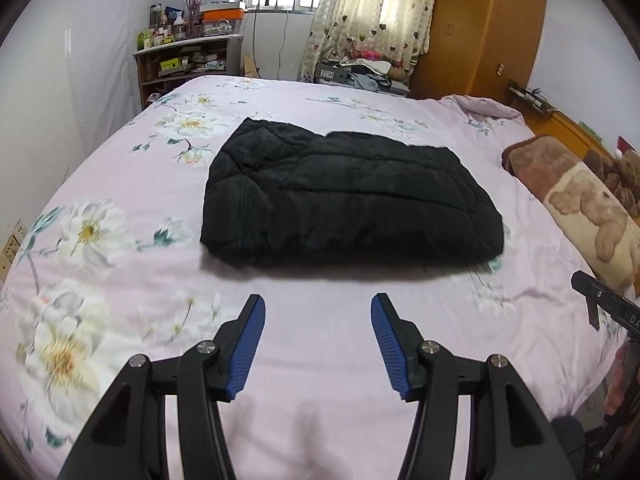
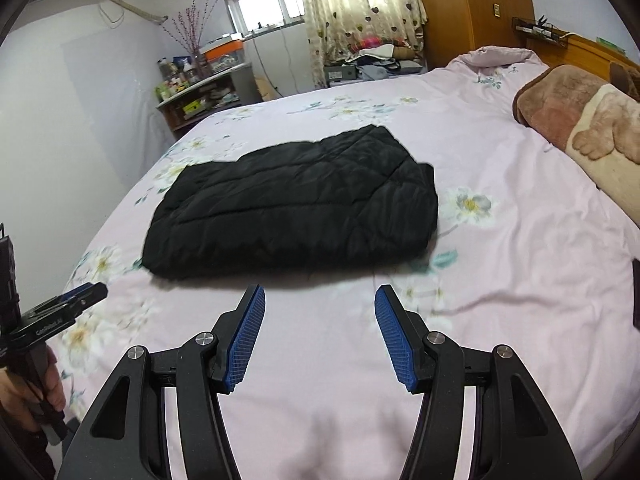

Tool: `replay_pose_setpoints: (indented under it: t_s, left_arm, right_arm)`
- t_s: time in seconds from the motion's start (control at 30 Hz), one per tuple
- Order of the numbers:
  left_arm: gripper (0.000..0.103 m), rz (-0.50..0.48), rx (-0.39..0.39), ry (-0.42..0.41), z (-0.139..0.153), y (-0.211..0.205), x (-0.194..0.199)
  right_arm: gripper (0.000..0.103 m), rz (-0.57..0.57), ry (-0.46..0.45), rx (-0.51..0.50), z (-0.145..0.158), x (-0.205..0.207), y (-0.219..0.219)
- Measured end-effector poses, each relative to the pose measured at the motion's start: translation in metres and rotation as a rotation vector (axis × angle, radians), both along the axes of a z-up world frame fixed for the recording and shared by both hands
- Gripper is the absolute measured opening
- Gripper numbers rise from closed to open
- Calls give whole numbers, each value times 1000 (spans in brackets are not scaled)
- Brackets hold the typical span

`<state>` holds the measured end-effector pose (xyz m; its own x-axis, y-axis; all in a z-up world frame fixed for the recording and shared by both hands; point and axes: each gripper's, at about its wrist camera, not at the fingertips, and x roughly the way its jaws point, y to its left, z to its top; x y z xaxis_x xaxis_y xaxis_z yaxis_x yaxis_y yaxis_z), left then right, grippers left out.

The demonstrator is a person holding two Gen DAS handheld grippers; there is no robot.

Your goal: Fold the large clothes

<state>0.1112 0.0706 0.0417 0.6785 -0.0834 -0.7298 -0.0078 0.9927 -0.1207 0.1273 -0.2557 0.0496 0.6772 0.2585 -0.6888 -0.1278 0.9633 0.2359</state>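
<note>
- A black quilted padded jacket [image 1: 340,196] lies folded into a thick, roughly rectangular bundle near the middle of a bed covered with a pale pink sheet printed with white flowers [image 1: 120,208].
- In the right wrist view the same black jacket [image 2: 296,208] sits ahead and to the left, its near edge rounded and puffy, casting a shadow on the pink sheet [image 2: 520,240].
- The left gripper [image 1: 318,312], black with blue ribbed pads, hovers over bare sheet just short of the jacket; its jaws stand wide apart and hold nothing.
- The right gripper [image 2: 320,304], of the same make, is also spread wide and empty, with only sheet between its pads, apart from the jacket's near edge.
- Each gripper shows at the edge of the other's view: the right one at the far right of the left view, the left one at the lower left of the right view, with a hand [image 2: 36,388] on its handle.
- A brown and cream plush blanket with a bear pattern [image 1: 580,200] lies at the right side of the bed, well apart from the jacket.
- Beyond the bed stand a cluttered shelf unit [image 1: 184,60], a heart-print curtain [image 1: 372,12] and an orange-brown wooden wardrobe [image 1: 480,28].
</note>
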Motion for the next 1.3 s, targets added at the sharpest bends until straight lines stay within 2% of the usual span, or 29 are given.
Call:
replay_pose_setpoints:
  t_s: [0.13,0.4,0.6,0.77,0.87,0.97,1.07,1.3]
  left_arm:
    - [62,7,-1,-15,10,-5,-31]
    - [63,-17,8,-32,17,-18,-81]
    - [63,-43,43,-48,21,-32,-108]
    - [63,-49,59,-48,21,-38,-117]
    - [63,-58,41,-54,19,-40,-119]
    - [63,-46,76,-60,17,-44,-119]
    - [63,-50,30,-43,13,-40,-115]
    - [63,-27,18,-25,4,-36,-115]
  right_arm:
    - [58,7,-13,-7,8,-33,8]
    - [58,51,-51,-47,20,-84,33]
    - [58,79,-80,-107,24,-113,50]
    - [58,87,-84,-130,25,-124,55]
    - [58,91,-79,-140,22,-124,56]
    - [58,90,-70,-144,19,-124,56]
    - [58,92,-61,-151,16,-122,56]
    - [58,90,-43,-166,10,-123,57]
